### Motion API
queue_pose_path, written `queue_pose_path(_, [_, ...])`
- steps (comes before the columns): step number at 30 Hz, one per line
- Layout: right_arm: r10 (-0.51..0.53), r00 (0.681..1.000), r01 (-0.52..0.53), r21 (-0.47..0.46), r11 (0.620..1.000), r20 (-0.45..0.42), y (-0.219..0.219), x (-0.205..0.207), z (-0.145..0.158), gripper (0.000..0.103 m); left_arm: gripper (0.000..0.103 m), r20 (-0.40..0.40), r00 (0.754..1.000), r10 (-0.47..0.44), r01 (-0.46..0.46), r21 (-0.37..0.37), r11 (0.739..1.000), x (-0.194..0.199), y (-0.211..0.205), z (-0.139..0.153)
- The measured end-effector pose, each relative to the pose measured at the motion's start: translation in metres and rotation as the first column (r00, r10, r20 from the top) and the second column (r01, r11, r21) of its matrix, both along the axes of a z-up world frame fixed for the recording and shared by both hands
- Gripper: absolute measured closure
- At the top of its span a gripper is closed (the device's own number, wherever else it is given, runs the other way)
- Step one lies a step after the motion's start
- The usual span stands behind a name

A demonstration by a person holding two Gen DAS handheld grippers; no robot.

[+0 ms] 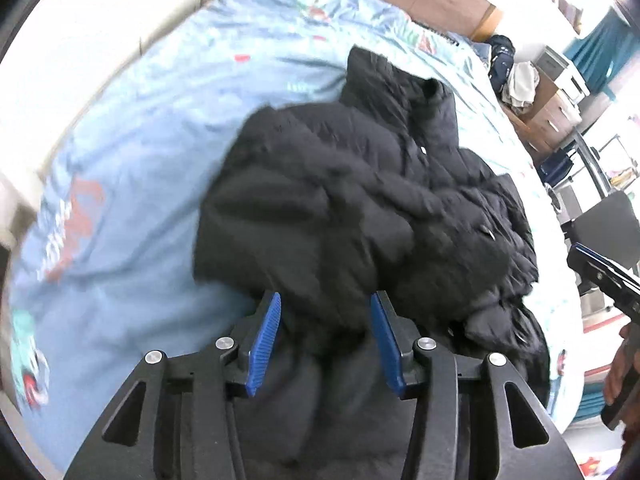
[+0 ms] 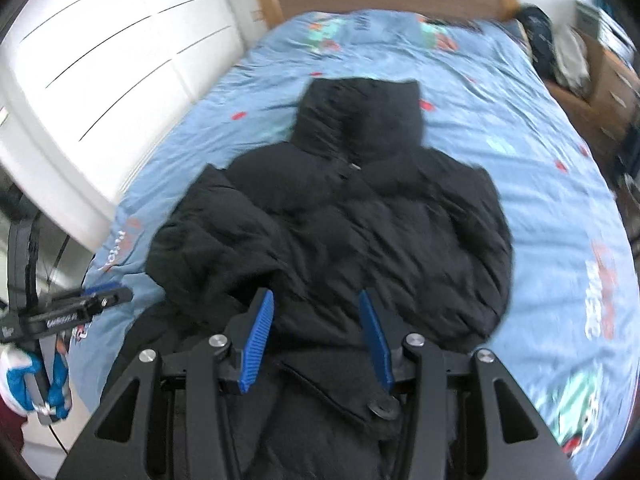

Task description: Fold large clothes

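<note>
Bed (image 2: pixel 540 184), big and blue, spread out under and far past both sets of fingers. Gives a soft, flat place for folding.

Black puffy jacket (image 2: pixel 360 240) on top of the bed, straight ahead of the right fingers and running down under them. Lies front up, likely laid out that way for folding in from the sides. In the left wrist view, sits ahead of and below the left fingers, more bunched up there.

Hood (image 2: pixel 360 120) at the far end, well past the fingertips.

Sleeve (image 2: pixel 208 240) ahead and to the left of the right fingers, tucked in over the chest. Looks like a first fold, with the other side probably next.

Right gripper (image 2: pixel 316 295) above the bottom part of the jacket. Blue pads partly apart, holding nothing, not pinching any cloth.

Left gripper (image 1: pixel 326 298) much the same: pads partly apart, jacket below and ahead, nothing gripped. Seems free for a new grab.

Small round snap (image 2: pixel 384 406) on a flap, just under the right-hand pad of the right gripper. Worth keeping clear of when pinching the hem.
</note>
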State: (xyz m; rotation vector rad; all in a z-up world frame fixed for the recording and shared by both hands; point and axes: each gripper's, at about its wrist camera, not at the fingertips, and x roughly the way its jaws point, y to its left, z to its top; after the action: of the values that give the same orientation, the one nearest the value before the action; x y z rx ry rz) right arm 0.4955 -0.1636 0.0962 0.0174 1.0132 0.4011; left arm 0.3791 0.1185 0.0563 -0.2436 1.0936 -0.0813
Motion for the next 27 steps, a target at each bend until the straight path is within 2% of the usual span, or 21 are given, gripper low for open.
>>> queue_pose_path(2, [0.028, 0.999, -0.028, -0.01, 1.0, 0.019, 0.03, 0.004, 0.001, 0.059, 0.057, 0.017, 0.999, -0.028, 0.028, 0.034, 0.999, 0.019, 0.011, -0.005])
queue_pose_path(5, [0.036, 0.999, -0.035, -0.024, 0.999, 0.015, 0.072, 0.01, -0.006, 0.059, 0.057, 0.036, 0.997, -0.068, 0.067, 0.009, 0.998, 0.042, 0.022, -0.008])
queue_pose_path(8, [0.034, 0.999, -0.033, -0.046, 0.998, 0.017, 0.11, 0.015, -0.017, 0.059, 0.057, 0.053, 0.989, -0.138, 0.137, 0.016, 0.99, 0.06, 0.024, -0.011])
queue_pose_path(12, [0.018, 1.0, -0.018, -0.07, 0.997, 0.006, 0.14, 0.022, -0.034, 0.059, 0.057, 0.064, 0.979, -0.196, 0.194, 0.032, 0.98, 0.087, 0.021, -0.025])
queue_pose_path(17, [0.021, 1.0, -0.023, -0.118, 0.993, -0.019, 0.143, 0.03, -0.066, 0.059, 0.057, 0.042, 0.98, -0.196, 0.193, 0.057, 0.979, 0.111, 0.009, -0.062])
queue_pose_path(20, [0.041, 0.998, -0.048, -0.157, 0.986, -0.048, 0.135, 0.035, -0.098, 0.059, 0.055, 0.033, 0.982, -0.184, 0.181, 0.082, 0.98, 0.118, 0.004, -0.087])
queue_pose_path(23, [0.1, 0.993, -0.109, -0.169, 0.98, -0.059, 0.123, 0.032, -0.126, 0.059, 0.054, 0.03, 0.984, -0.176, 0.173, 0.102, 0.98, 0.121, -0.002, -0.107])
queue_pose_path(27, [0.165, 0.985, -0.171, -0.152, 0.973, -0.054, 0.108, 0.029, -0.146, 0.059, 0.051, 0.033, 0.986, -0.161, 0.155, 0.124, 0.98, 0.124, -0.011, -0.129])
